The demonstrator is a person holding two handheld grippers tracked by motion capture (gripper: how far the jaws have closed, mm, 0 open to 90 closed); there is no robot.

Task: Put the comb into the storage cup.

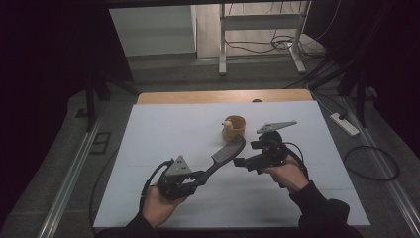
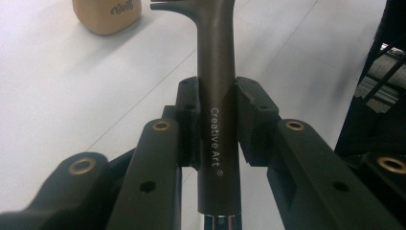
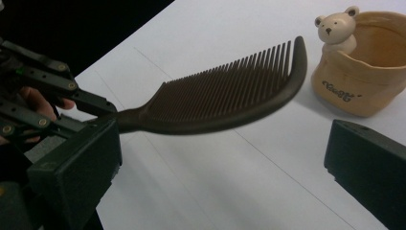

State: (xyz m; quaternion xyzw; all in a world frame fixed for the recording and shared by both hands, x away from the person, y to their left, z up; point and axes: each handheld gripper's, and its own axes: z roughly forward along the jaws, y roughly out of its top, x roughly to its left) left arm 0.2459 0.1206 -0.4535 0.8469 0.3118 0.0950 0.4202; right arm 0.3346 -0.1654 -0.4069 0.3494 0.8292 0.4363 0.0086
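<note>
Your left gripper [image 2: 216, 117] clamps the dark comb [image 3: 225, 98] by its handle (marked "Creative Art"); your right gripper [image 3: 220, 167] gapes wide beside the bear cup [image 3: 356, 64]

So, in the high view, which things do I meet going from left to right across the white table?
Left gripper → comb, held by its handle → right gripper. The tan cup with the bear stands farther back, above the comb's head, so its place in this order is unclear.

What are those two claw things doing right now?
Left gripper: closed on the handle of the comb.
Right gripper: open, holding nothing, jaws spread just short of the comb.
</note>
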